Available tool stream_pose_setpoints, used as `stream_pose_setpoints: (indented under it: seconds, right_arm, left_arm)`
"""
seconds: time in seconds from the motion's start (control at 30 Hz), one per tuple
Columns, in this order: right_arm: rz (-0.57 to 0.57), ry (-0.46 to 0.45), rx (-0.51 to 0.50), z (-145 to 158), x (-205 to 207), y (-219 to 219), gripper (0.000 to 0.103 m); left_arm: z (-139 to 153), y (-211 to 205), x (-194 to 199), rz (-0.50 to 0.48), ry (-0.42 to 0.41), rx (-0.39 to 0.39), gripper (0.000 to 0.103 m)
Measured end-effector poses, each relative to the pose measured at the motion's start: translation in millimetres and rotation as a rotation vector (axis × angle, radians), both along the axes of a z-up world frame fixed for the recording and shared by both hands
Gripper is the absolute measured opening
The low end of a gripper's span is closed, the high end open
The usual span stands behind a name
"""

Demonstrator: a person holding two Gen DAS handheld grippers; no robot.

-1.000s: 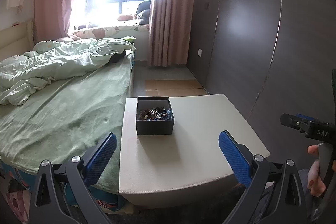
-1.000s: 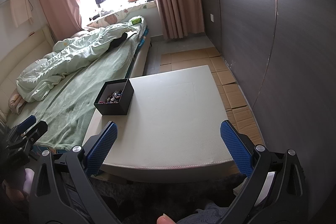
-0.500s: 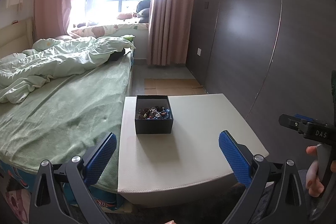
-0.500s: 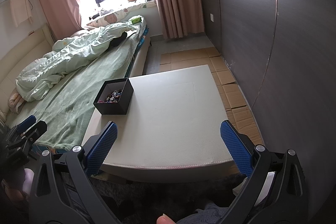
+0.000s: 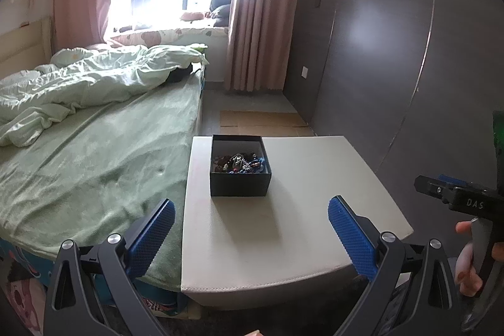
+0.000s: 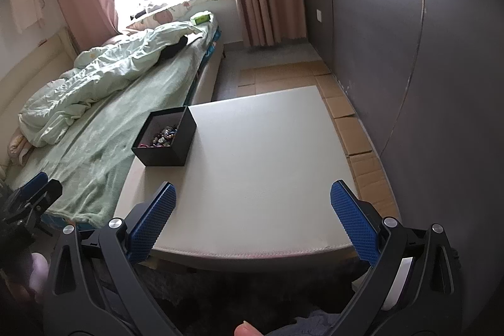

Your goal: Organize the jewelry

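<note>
Left wrist view: the black box (image 5: 240, 167) of jewelry (image 5: 241, 162) is seen at frame centre on the table (image 5: 315, 194). Both the left gripper (image 5: 251, 222) and right gripper (image 6: 252, 207) are spread empty. Tangled pieces could be dragged out together.

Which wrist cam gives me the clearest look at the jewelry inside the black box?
Left wrist: the black box faces it squarely, the jewelry spread in plain sight. From the right wrist the box sits off to the left, its near wall hiding part of the pile.
</note>
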State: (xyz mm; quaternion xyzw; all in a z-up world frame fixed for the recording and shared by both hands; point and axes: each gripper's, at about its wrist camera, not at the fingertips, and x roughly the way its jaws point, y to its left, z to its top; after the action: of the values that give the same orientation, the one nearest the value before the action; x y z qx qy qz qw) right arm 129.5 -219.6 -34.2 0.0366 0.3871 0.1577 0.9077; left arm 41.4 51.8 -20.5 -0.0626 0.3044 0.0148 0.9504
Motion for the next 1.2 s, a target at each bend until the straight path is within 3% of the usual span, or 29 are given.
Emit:
stream_pose_setpoints:
  seconds: [0.33, 0.7, 0.83, 0.97, 1.2]
  right_arm:
    - [0.018, 0.056, -0.044, -23, 35, 28, 0.098]
    - [0.015, 0.145, 0.015, -45, 88, 49, 0.098]
    - [0.012, 0.164, 0.048, -47, 92, 49, 0.098]
    - [0.031, 0.15, 0.03, -44, 88, 54, 0.098]
    - [0.041, 0.116, 0.009, -38, 84, 57, 0.098]
  left_arm:
    - [-12, 8, 24, -0.009, 0.003, 0.003, 0.095]
    - [-42, 39, 82, 0.005, 0.057, -0.052, 0.095]
    - [-40, 32, 82, -0.034, 0.027, -0.047, 0.095]
    - [-38, 19, 79, -0.048, 0.032, 0.008, 0.095]
    - [-38, 27, 74, -0.02, 0.037, -0.014, 0.095]
